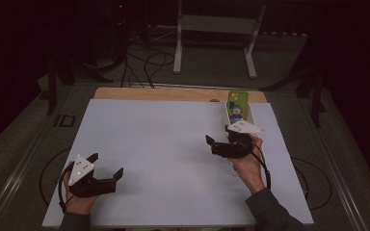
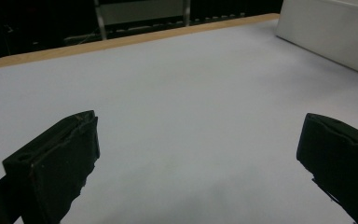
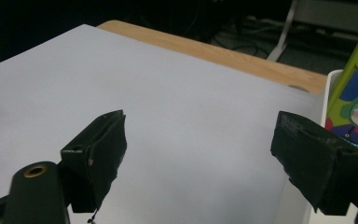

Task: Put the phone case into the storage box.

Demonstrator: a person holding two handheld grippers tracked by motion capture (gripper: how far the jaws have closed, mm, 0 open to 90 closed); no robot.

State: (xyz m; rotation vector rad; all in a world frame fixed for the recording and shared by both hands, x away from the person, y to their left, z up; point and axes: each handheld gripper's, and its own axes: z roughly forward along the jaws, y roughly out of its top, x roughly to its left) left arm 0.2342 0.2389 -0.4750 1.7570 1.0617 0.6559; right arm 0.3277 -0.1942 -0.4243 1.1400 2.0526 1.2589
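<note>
With the left gripper (image 1: pixel 107 168) resting released and empty near the tabletop's (image 1: pixel 164 144) near left corner, steer the right gripper (image 1: pixel 218 140), fingers spread and empty, toward the clown-printed green phone case (image 1: pixel 236 109) standing in the white tray (image 1: pixel 250 113) along the right edge, and close squarely on the case's sides.

On my feed, the left gripper (image 1: pixel 107 166) is a blocky black body topped by a grey three-cornered plate with small dark dots, a black cable looping behind it. The right gripper (image 1: pixel 218 140) matches: black body, pale plate, trailing black cable. Its own camera shows a brass-ringed hole near one worn, chipped pad. Both sleeves are dark grey
</note>
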